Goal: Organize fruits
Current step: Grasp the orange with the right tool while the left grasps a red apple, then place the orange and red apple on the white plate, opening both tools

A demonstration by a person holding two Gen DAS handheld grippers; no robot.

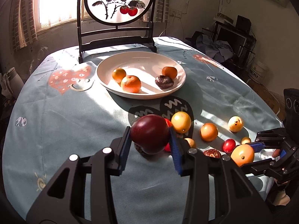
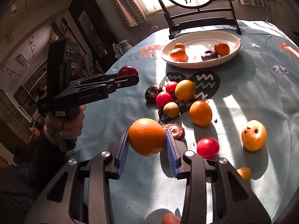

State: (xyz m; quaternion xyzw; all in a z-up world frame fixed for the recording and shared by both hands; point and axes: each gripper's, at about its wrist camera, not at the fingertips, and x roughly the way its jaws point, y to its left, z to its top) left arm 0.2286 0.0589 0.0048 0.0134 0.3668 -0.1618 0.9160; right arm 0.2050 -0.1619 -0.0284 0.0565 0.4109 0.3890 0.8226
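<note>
Left tool (image 1: 151,141) clamped on dark red plum (image 1: 149,133), lifted off counter (image 1: 74,130), short of plate (image 1: 104,82). Right tool (image 2: 146,145) clamped on orange (image 2: 146,137), also short of plate. Risk: round fruit slipping from pads, rolling into loose pile nearer than plate. Risk: tools colliding over plate. Plate contents: three oranges (image 1: 130,84), one dark wrinkled fruit (image 1: 164,81).

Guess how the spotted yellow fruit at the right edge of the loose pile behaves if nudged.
The spotted yellow fruit is roundish and sits free on the tablecloth, so it probably rolls. Its dark blemishes hint at soft, easily bruised spots. The smooth skin may slip between pads.
</note>
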